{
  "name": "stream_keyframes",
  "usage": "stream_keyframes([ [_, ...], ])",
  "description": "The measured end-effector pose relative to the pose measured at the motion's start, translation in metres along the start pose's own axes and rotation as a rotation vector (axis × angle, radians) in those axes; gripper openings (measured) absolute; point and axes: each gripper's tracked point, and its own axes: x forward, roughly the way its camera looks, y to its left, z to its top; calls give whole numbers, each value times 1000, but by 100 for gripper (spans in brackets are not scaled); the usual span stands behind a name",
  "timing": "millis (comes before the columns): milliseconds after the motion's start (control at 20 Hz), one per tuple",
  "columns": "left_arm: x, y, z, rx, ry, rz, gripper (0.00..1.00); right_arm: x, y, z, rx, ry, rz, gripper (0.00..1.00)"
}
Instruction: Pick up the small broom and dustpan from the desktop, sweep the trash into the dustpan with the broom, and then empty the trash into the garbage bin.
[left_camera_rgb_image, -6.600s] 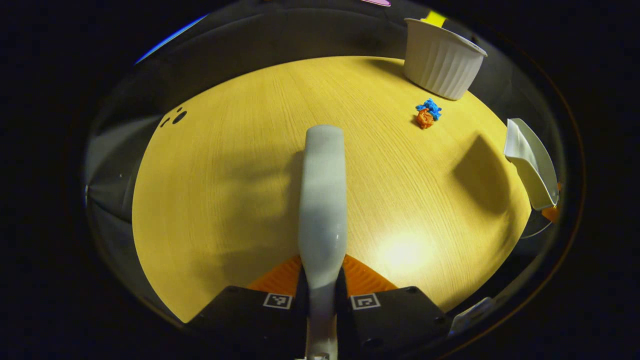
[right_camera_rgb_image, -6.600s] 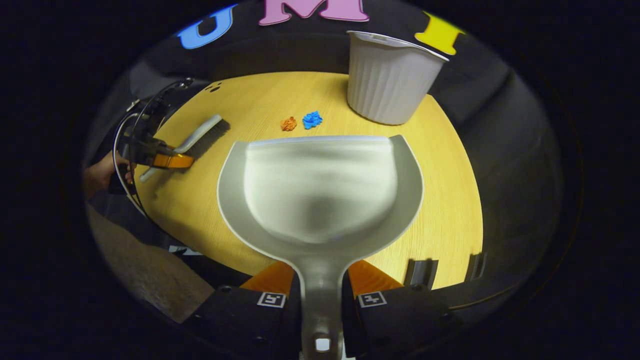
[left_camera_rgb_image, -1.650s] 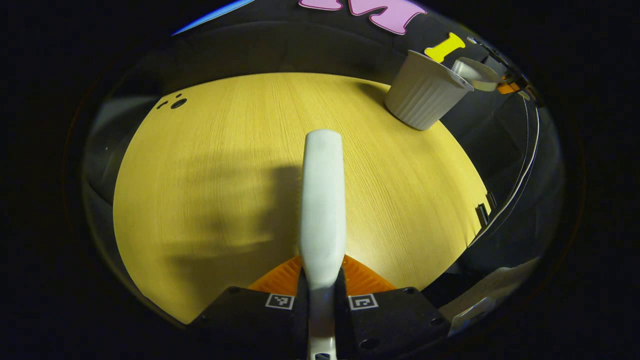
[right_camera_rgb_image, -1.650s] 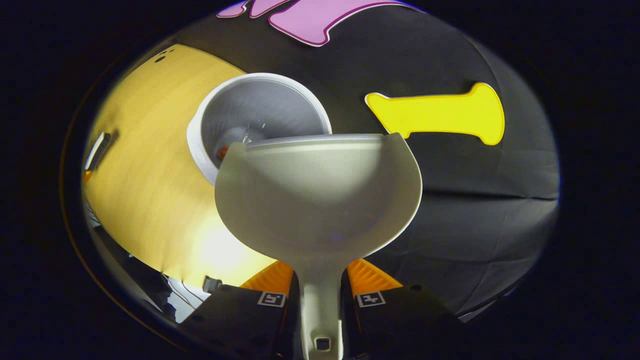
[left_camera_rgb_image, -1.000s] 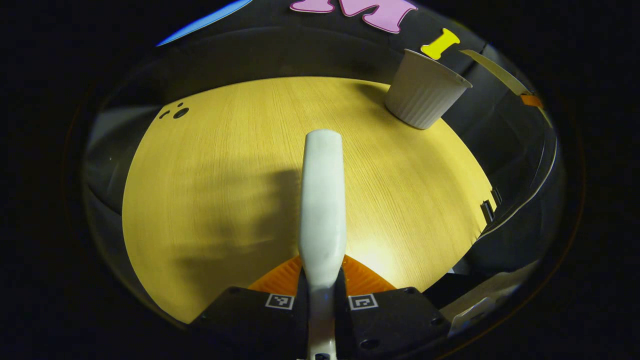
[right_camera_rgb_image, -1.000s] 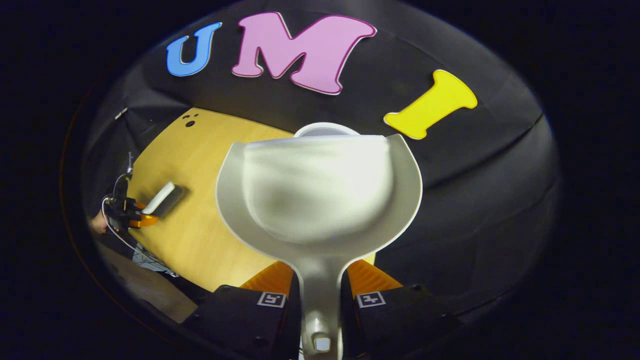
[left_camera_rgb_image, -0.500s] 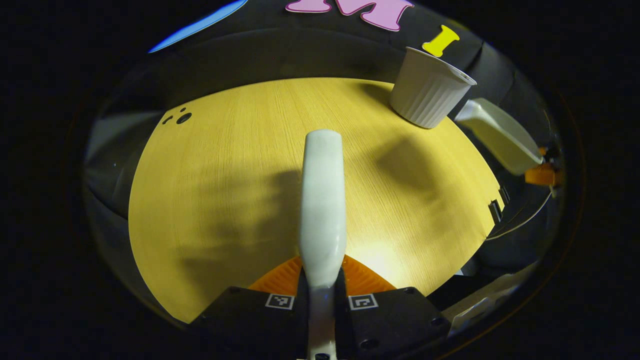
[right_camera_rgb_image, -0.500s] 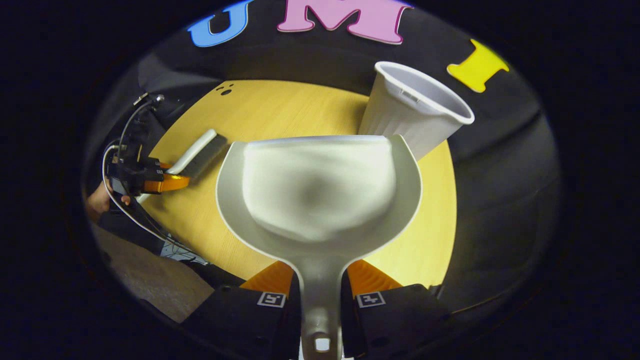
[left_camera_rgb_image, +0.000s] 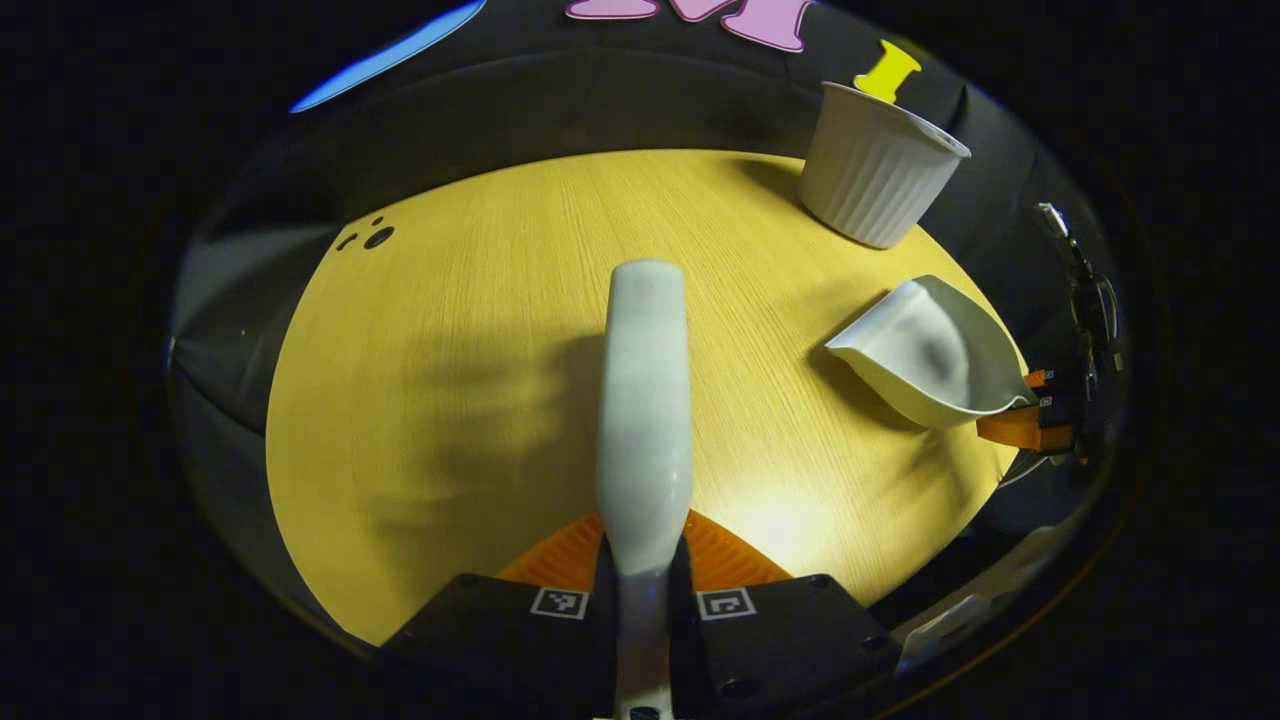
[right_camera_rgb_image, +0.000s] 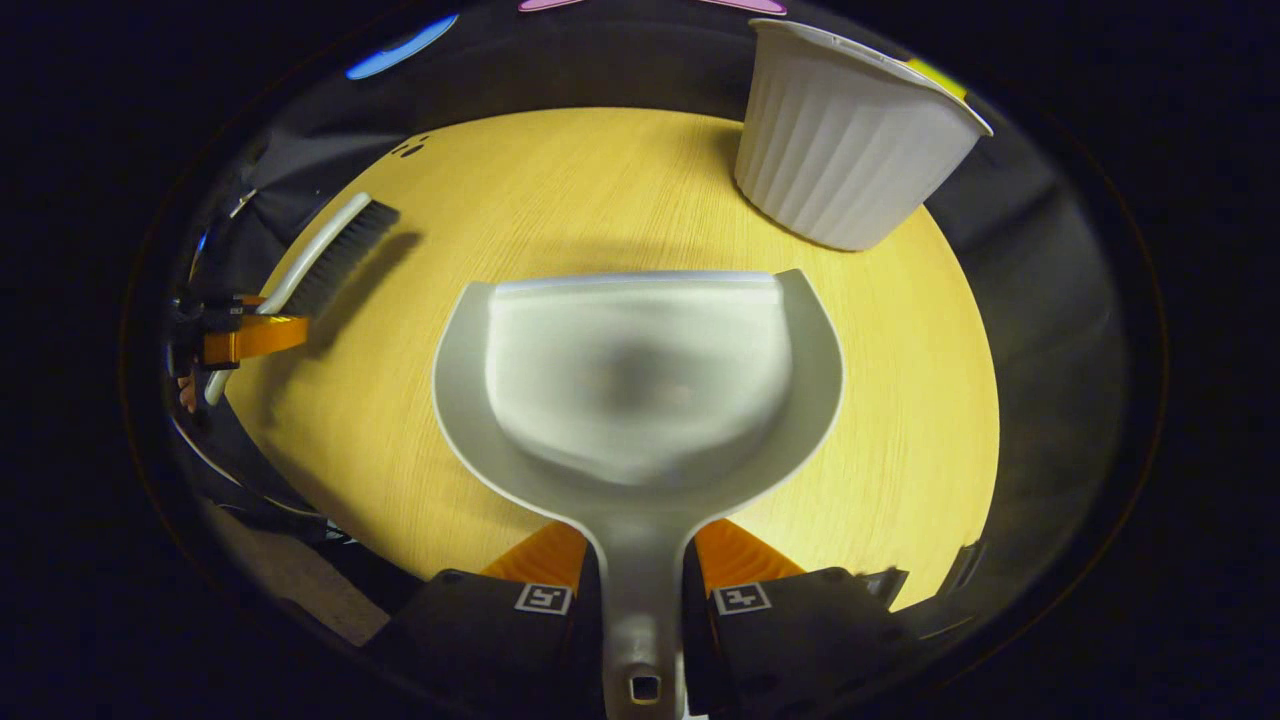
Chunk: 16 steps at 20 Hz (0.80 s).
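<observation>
Compared with half a second ago, the pale grey plastic dustpan (right_camera_rgb_image: 640, 385) has dropped from beside the bin to low over the round yellow wood-grain desktop (right_camera_rgb_image: 900, 400), its pan now level and facing up; 1.6 s ago it was tipped over the bin mouth. The two crumpled scraps, orange and blue, that lay on the desktop 6.6 s ago are gone from it.

In the right gripper view, the right gripper (right_camera_rgb_image: 640, 580) is clamped on the dustpan handle, both orange fingers pressing its sides. The pan extends forward over the middle of the desktop and its inside looks bare. In the left gripper view the same dustpan (left_camera_rgb_image: 925, 350) sits low near the right edge of the desktop, casting a close shadow; whether it touches the surface cannot be told.

In the left gripper view, the left gripper (left_camera_rgb_image: 645, 560) is clamped on the white plastic handle of the small broom (left_camera_rgb_image: 645, 400), which points straight ahead above the desktop. In the right gripper view the broom (right_camera_rgb_image: 325, 250) shows dark bristles turned down, near the left edge of the desktop.

Farthest off, the white ribbed plastic garbage bin (right_camera_rgb_image: 845, 150) stands upright at the far edge of the desktop, well apart from the dustpan.
</observation>
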Motion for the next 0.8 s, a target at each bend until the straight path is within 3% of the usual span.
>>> stream_keyframes([
  [800, 26, -4, -15, 72, 73, 59, 31, 7, 9, -11, 13, 16, 65, 43],
])
